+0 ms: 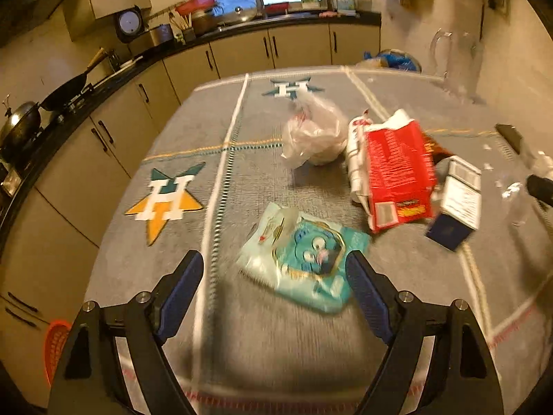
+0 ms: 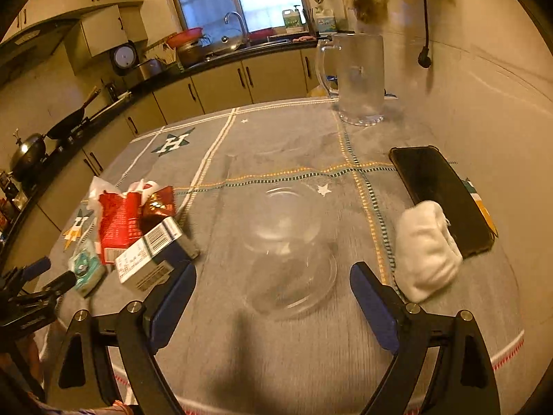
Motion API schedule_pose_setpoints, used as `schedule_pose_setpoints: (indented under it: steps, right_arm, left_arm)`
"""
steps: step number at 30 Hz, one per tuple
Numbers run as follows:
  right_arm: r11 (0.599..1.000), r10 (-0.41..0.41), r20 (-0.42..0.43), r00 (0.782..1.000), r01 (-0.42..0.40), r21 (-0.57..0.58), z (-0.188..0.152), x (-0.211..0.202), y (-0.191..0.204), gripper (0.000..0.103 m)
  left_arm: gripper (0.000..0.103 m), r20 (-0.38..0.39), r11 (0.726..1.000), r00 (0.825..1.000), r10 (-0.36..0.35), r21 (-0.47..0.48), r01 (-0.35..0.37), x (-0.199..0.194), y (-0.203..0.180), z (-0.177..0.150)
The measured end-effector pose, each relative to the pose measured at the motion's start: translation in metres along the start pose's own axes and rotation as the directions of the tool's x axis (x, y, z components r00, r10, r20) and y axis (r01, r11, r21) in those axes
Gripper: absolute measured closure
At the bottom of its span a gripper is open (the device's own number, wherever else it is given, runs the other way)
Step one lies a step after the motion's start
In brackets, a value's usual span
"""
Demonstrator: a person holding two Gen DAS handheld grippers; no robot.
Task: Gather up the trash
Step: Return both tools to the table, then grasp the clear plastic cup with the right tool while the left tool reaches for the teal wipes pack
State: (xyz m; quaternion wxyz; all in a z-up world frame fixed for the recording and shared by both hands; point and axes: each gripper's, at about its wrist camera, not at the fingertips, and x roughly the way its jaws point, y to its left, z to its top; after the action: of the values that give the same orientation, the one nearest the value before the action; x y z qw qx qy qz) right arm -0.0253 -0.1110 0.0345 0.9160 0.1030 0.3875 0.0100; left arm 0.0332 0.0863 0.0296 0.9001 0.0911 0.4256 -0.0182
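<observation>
1. The counter (image 1: 276, 346), covered in a grey cloth with star emblems, carries all the trash; none of it looks collected yet.
2. The torn red cardboard carton (image 1: 397, 173) lies toward the counter's right side as the left wrist view frames it, touching a white and navy small box (image 1: 456, 200), with a crumpled clear plastic bag (image 1: 311, 135) farther toward the far edge.
3. The flat teal plastic wrapper printed with a cartoon face (image 1: 304, 259) is the nearest trash to the left hand-held gripper (image 1: 276, 273). It lies just ahead, a little right of centre, its long axis running diagonally toward the far right. The jaws stand wide apart, holding nothing, so this gripper looks best placed for it.
4. The right hand-held gripper (image 2: 273, 287), jaws also apart and empty, faces a clear domed plastic lid (image 2: 290, 252) lying on the cloth just ahead.
5. Only the right wrist view shows the crumpled white tissue wad (image 2: 425, 249) touching a black phone (image 2: 439, 197); only the left shows the bag.
</observation>
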Motion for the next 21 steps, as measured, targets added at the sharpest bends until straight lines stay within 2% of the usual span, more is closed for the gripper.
schedule_pose_setpoints:
  steps: [6, 9, 12, 13, 14, 16, 17, 18, 19, 21]
  right_arm:
    - [0.999, 0.021, 0.021, 1.000, -0.021, 0.025, 0.004, 0.014, -0.003, 0.010]
    - [0.998, 0.042, 0.022, 0.999, -0.043, 0.042, 0.004, 0.019, -0.005, 0.010]
    - [0.998, 0.041, 0.021, 0.999, -0.042, 0.050, 0.003, 0.023, -0.007, 0.011]
    - [0.997, 0.045, 0.018, 0.999, -0.046, 0.058, 0.002, 0.023, -0.009, 0.019]
    - [0.997, 0.050, 0.012, 0.999, -0.050, 0.067, 0.001, 0.024, -0.010, 0.035]
    - [0.994, 0.062, 0.006, 0.998, -0.062, 0.090, 0.001, 0.025, -0.015, 0.041]
    - [0.993, 0.066, 0.013, 0.998, -0.067, 0.098, 0.002, 0.023, -0.016, 0.044]
    - [0.992, 0.070, 0.023, 0.997, -0.072, 0.100, 0.002, 0.021, -0.017, 0.046]
    - [0.992, 0.074, 0.033, 0.997, -0.077, 0.102, 0.001, 0.018, -0.018, 0.048]
    - [0.989, 0.089, 0.039, 0.995, -0.093, 0.113, 0.000, 0.015, -0.019, 0.050]
  left_arm:
    - [0.014, 0.016, 0.992, 0.997, -0.082, -0.097, 0.083, 0.019, 0.014, 0.012]
    - [0.013, 0.001, 0.989, 0.993, -0.115, -0.096, 0.115, 0.026, 0.011, 0.011]
    - [0.010, 0.000, 0.986, 0.993, -0.118, -0.115, 0.117, 0.028, 0.011, 0.009]
    - [0.010, -0.011, 0.985, 0.993, -0.119, -0.123, 0.117, 0.029, 0.011, 0.010]
    - [0.010, -0.019, 0.985, 0.993, -0.116, -0.130, 0.113, 0.029, 0.010, 0.010]
    - [0.034, -0.025, 0.980, 0.991, -0.130, -0.158, 0.124, 0.026, 0.013, 0.011]
    - [0.042, -0.024, 0.980, 0.993, -0.115, -0.166, 0.110, 0.023, 0.013, 0.011]
    - [0.065, -0.023, 0.981, 0.996, -0.092, -0.171, 0.087, 0.018, 0.013, 0.011]
    - [0.081, -0.029, 0.981, 0.995, -0.092, -0.174, 0.085, 0.015, 0.014, 0.011]
    - [0.089, -0.033, 0.974, 0.992, -0.123, -0.194, 0.115, 0.007, 0.013, 0.008]
